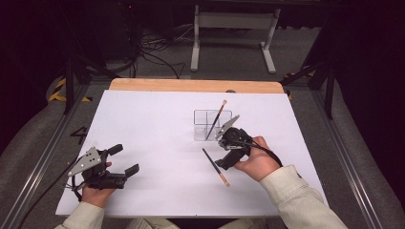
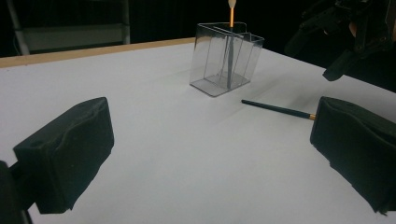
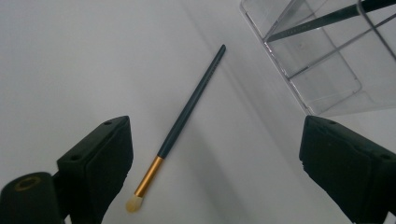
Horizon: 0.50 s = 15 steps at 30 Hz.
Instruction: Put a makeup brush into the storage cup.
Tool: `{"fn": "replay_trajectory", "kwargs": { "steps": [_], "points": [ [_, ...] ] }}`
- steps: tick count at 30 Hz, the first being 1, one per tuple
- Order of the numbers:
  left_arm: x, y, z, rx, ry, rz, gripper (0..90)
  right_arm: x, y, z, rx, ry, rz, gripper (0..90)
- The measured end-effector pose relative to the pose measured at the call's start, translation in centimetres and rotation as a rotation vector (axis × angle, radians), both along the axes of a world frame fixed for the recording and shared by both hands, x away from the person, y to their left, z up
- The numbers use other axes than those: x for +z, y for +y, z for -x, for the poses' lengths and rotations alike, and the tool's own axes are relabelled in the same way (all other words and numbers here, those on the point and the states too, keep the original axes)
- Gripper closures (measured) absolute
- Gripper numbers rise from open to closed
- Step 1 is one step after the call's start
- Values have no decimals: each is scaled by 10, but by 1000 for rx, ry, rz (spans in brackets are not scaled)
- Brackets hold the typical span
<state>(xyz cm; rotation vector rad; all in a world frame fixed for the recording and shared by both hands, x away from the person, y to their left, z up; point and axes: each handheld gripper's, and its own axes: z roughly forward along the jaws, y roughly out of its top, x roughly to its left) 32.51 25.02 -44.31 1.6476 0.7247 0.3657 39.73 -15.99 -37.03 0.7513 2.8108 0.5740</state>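
A dark-handled makeup brush point(image 1: 215, 167) point(image 3: 187, 116) with a gold ferrule and pale tip lies flat on the white sheet. My right gripper point(image 1: 223, 151) point(image 3: 219, 172) hovers just over it, open, with the brush between and below the jaws, untouched. Just beyond stands a clear divided organizer point(image 1: 212, 125) point(image 2: 224, 60) point(image 3: 322, 60) with a second brush point(image 1: 217, 119) point(image 2: 230, 18) leaning in it, tip up. At the front left my left gripper point(image 1: 124, 160) point(image 2: 212, 154) rests open with nothing between its jaws. It faces the organizer and the lying brush point(image 2: 275, 108).
The white sheet point(image 1: 143, 124) covers a wooden table whose back edge point(image 1: 191, 85) shows. Rails run along both sides. Cables and a white metal stand point(image 1: 234, 33) are on the floor behind. The right hand and its gripper point(image 2: 345, 37) show dark at the upper right of the left gripper view.
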Motion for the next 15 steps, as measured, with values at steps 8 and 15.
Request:
{"fn": "replay_trajectory", "kwargs": {
  "steps": [8, 15],
  "points": [
    [0, 0, 0, -1, 0, -1, 3, -10, 3, 1, 5, 8, -7, 112],
    [0, 0, 0, -1, -1, -1, 3, -20, 7, 3, 19, 23, 1, 143]
  ]
}}
